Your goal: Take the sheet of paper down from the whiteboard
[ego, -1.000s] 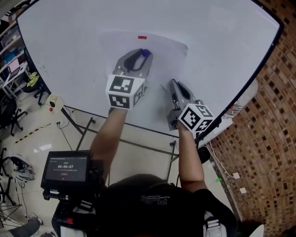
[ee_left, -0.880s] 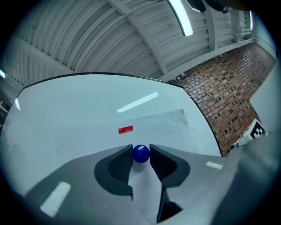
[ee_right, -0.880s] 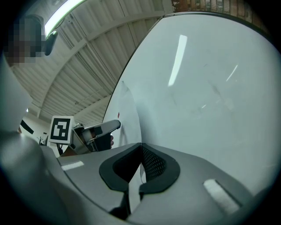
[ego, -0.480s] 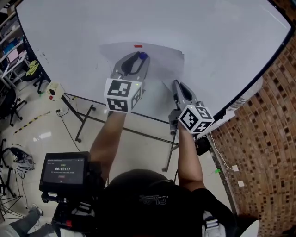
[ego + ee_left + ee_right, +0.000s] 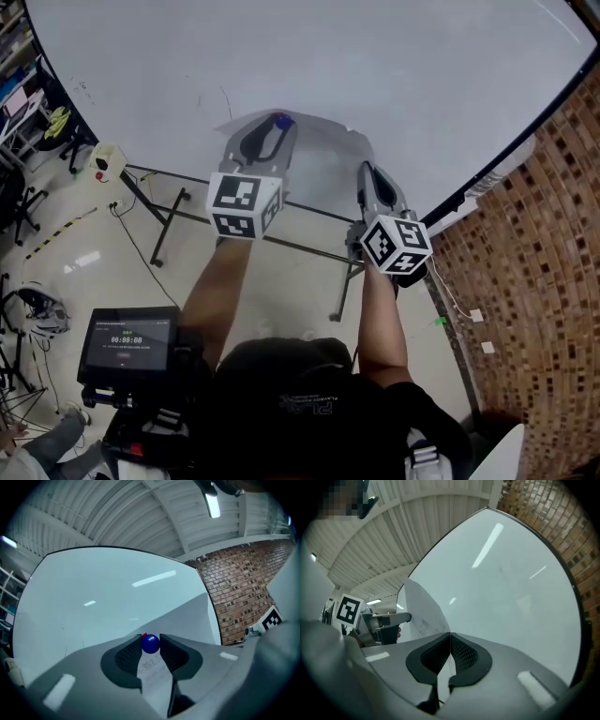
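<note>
Head view shows both grippers raised in front of the whiteboard [image 5: 309, 56], with the paper [image 5: 323, 155] held between them. On the left, the left gripper [image 5: 272, 128] has its fingers [image 5: 129, 654] spread rather wide, and they pinch a blue ball [image 5: 150, 643] right at the tips. A small red bit [image 5: 144, 634] shows just behind the ball. The paper, with some print on it, lies in the gap between these fingers, under the ball, and from there it rises to the right of the fingers. It is curved, and I cannot tell if its top edge touches the board. On the right, the right gripper [image 5: 367, 175] has its fingers [image 5: 461, 654] pressed together, pinching the right edge of the paper. From these fingers the sheet stands up and curls to the left, off the board.
</note>
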A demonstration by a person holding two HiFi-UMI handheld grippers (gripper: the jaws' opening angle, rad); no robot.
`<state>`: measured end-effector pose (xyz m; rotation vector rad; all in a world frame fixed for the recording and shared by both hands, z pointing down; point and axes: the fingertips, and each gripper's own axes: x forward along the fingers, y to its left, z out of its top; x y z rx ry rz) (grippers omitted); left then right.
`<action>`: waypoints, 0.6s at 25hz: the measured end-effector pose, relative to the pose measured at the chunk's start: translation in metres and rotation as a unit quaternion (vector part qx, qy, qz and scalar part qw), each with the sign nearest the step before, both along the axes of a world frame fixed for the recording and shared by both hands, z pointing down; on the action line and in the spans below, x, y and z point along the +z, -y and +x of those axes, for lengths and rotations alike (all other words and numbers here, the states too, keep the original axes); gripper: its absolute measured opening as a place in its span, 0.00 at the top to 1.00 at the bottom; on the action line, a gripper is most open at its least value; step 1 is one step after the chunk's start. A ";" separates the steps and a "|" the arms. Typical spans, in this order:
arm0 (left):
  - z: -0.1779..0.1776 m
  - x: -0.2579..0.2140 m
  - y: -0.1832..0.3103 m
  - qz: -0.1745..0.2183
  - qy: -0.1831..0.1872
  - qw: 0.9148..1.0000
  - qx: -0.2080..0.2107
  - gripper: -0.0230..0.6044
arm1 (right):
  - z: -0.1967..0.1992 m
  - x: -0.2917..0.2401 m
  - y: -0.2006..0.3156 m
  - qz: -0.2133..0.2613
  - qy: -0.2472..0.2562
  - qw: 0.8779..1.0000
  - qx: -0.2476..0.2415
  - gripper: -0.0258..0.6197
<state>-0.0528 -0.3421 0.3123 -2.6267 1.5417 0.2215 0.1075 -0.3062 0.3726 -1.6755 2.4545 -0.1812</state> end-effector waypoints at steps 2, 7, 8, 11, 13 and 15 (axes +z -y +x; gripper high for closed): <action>-0.003 0.009 -0.009 -0.008 -0.002 1.000 -0.007 0.77 | 0.003 0.006 -0.007 -0.001 -0.024 1.000 0.009 0.94; -0.006 0.029 -0.045 -0.023 -0.005 0.999 -0.041 0.77 | 0.023 0.028 -0.032 -0.013 -0.064 0.998 0.013 0.94; -0.004 0.033 -0.055 -0.027 -0.004 0.998 -0.049 0.77 | 0.029 0.032 -0.040 -0.017 -0.068 0.998 0.011 0.94; 0.003 0.047 -0.087 -0.039 -0.002 0.997 -0.068 0.77 | 0.046 0.047 -0.066 -0.025 -0.081 0.996 0.006 0.94; 0.006 0.058 -0.103 -0.050 -0.001 0.996 -0.076 0.77 | 0.053 0.057 -0.080 -0.031 -0.086 0.996 0.003 0.94; 0.010 0.069 -0.117 -0.061 0.002 0.995 -0.081 0.77 | 0.057 0.066 -0.092 -0.039 -0.092 0.995 0.001 0.94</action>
